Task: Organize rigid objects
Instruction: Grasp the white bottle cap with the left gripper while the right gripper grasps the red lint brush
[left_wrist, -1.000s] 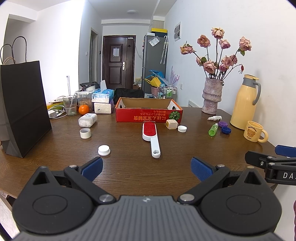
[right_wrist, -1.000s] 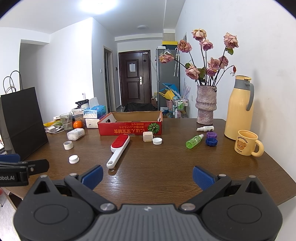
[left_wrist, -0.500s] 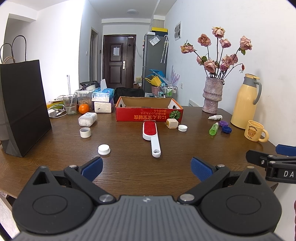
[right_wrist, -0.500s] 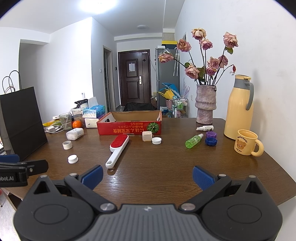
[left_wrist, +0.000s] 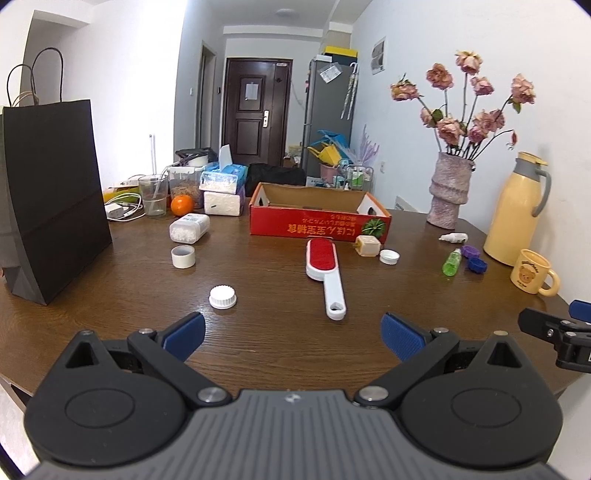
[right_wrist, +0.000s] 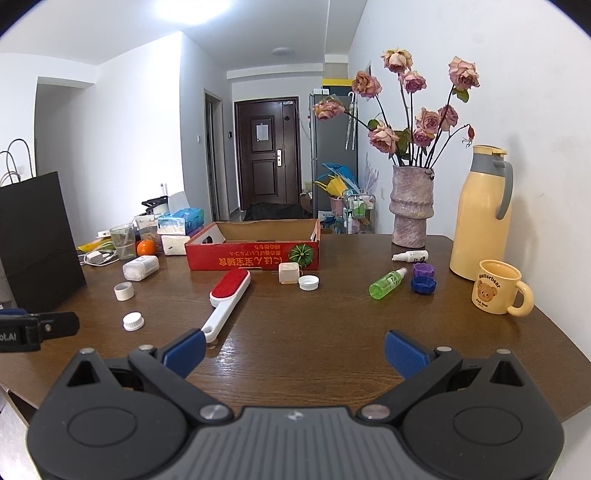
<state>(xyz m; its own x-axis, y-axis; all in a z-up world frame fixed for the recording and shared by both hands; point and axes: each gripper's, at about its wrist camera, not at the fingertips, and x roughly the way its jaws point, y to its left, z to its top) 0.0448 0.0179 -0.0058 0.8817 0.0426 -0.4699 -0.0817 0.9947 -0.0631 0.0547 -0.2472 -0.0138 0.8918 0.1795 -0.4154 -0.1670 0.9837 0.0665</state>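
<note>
Both my grippers, left (left_wrist: 291, 334) and right (right_wrist: 293, 350), gape empty at frame bottom over the table (left_wrist: 280, 343); brush (left_wrist: 325, 271) mid-frame, box (left_wrist: 317, 218) above it.

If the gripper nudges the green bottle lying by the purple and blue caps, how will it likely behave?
The green bottle lies on its side on the table, so it would probably roll. It looks like small, see-through plastic, likely light and rigid. Its smooth round body might slip in a loose pinch.
</note>
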